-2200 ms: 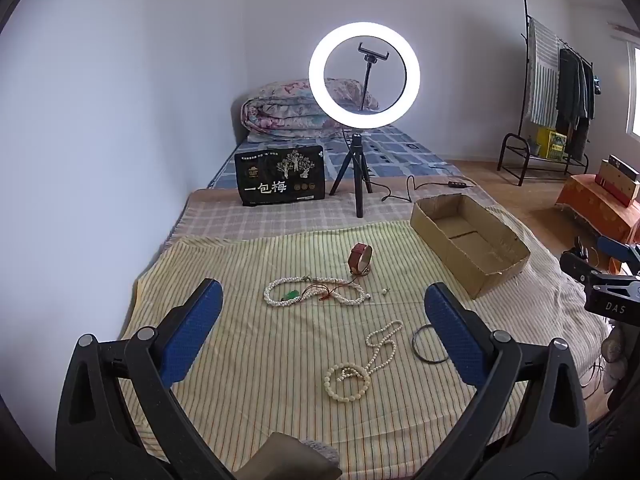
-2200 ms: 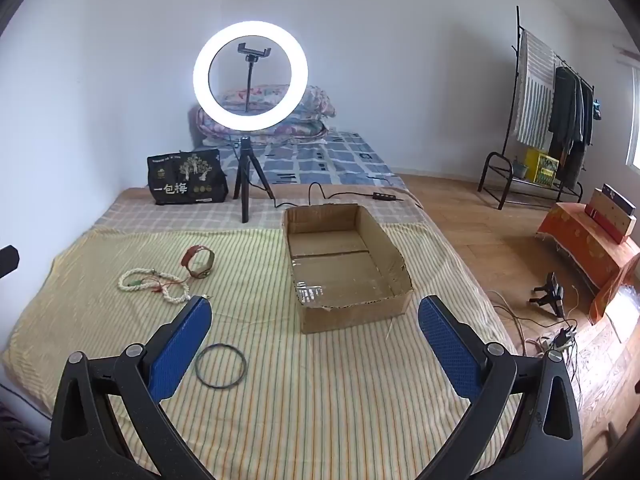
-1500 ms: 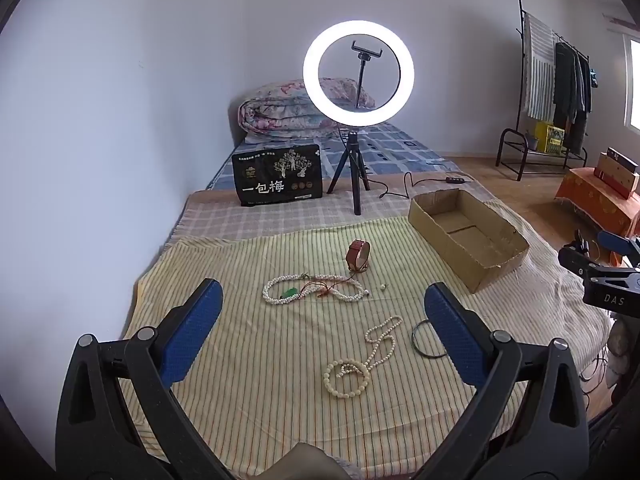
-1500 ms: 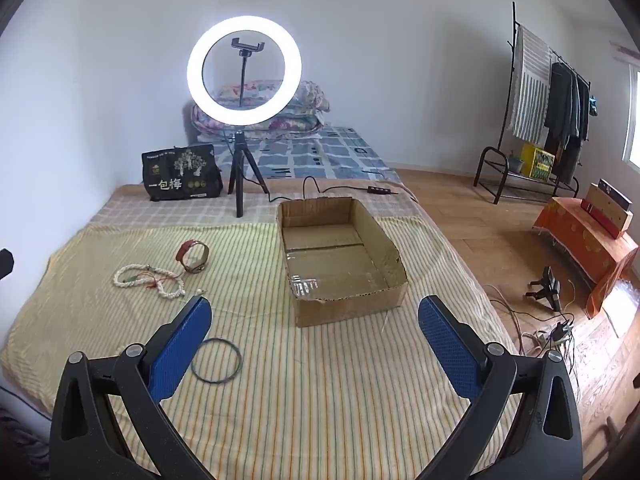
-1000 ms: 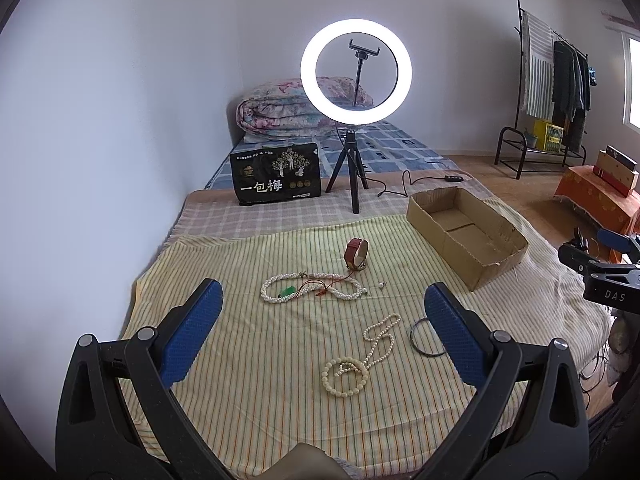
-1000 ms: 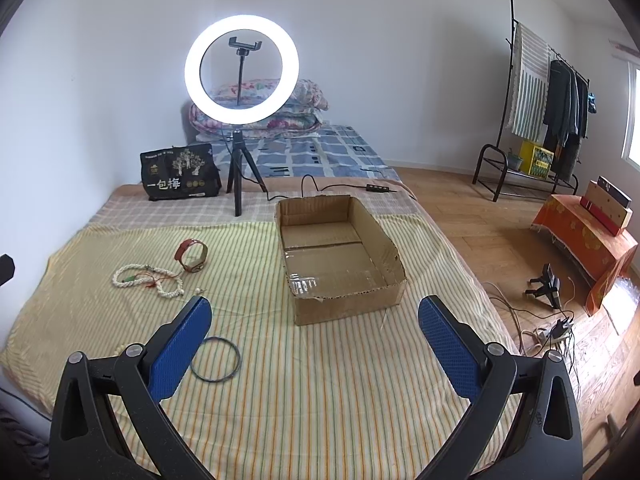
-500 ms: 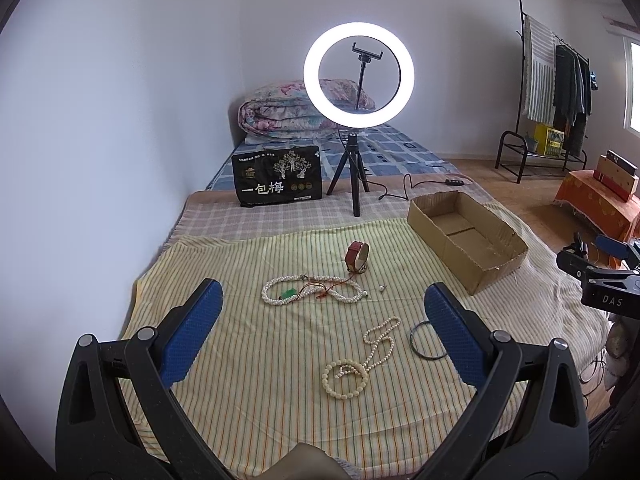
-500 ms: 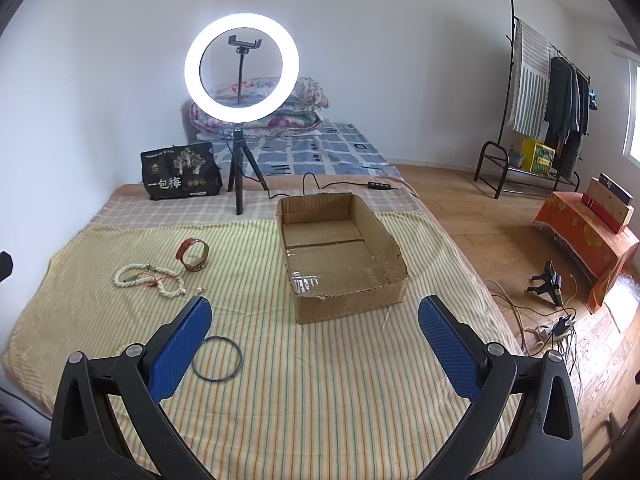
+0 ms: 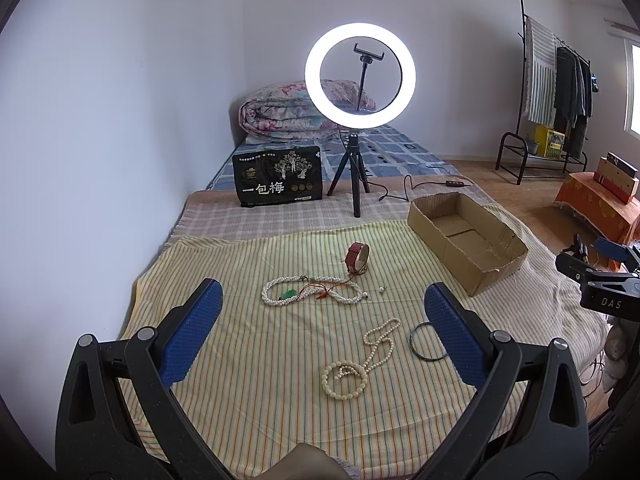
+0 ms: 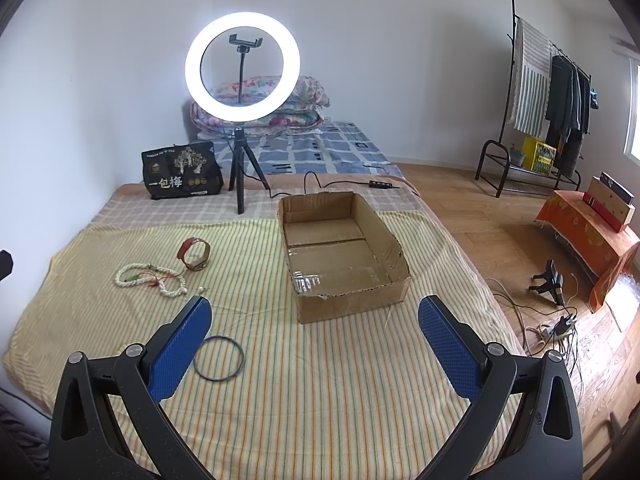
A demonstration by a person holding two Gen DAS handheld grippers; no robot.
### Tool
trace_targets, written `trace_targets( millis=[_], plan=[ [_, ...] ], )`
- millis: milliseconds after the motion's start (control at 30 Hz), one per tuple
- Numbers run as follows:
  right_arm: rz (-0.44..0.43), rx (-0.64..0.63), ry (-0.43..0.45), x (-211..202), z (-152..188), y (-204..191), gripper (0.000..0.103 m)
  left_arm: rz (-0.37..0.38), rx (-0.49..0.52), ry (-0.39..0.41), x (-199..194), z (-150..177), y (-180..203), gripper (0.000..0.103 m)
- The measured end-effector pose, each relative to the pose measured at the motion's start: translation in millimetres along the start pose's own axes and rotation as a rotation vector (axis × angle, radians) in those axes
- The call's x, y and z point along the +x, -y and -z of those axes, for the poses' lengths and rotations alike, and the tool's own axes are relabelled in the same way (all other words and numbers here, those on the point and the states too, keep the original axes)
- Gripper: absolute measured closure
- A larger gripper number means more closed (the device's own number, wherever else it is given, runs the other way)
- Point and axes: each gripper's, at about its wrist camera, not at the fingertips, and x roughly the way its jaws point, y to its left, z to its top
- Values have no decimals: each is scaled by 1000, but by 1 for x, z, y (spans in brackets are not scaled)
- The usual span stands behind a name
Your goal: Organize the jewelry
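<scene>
Jewelry lies on a yellow striped cloth [image 9: 248, 360]. A white bead necklace with green and red parts [image 9: 312, 290] lies in the middle, also in the right wrist view [image 10: 150, 278]. A red watch [image 9: 357, 257] stands behind it [image 10: 194, 254]. A cream bead string [image 9: 360, 356] and a dark bangle [image 9: 426, 346] lie nearer; the bangle also shows in the right wrist view [image 10: 219, 358]. An open cardboard box [image 10: 344, 256] sits to the right [image 9: 466, 242]. My left gripper [image 9: 322, 328] is open and empty above the cloth. My right gripper [image 10: 314, 336] is open and empty in front of the box.
A lit ring light on a tripod [image 9: 360, 76] and a black printed bag [image 9: 278, 180] stand behind the cloth. A folded quilt [image 9: 288, 116] lies at the back. A clothes rack [image 10: 548, 92], an orange-covered stand [image 10: 592, 232] and floor cables [image 10: 556, 324] are to the right.
Both views shifted slightly as the grippers drifted. The jewelry and the box have not moved. Both grippers stayed open.
</scene>
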Motion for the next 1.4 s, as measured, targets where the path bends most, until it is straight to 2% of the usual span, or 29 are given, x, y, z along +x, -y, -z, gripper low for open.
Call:
trace_targets(
  millis=[867,1267,1400],
  plan=[
    [-51,-21,-43,13,-3,-15,0,-28,-28,-31,11,5,-9,0],
    [-86,-35,-137,37,-3,-22,0,-100,-121,-69,25,5,-56,0],
    [-124,-56,-165,45,-2,-28,0,-115,-138,-81,30,6,-72,1]
  ],
)
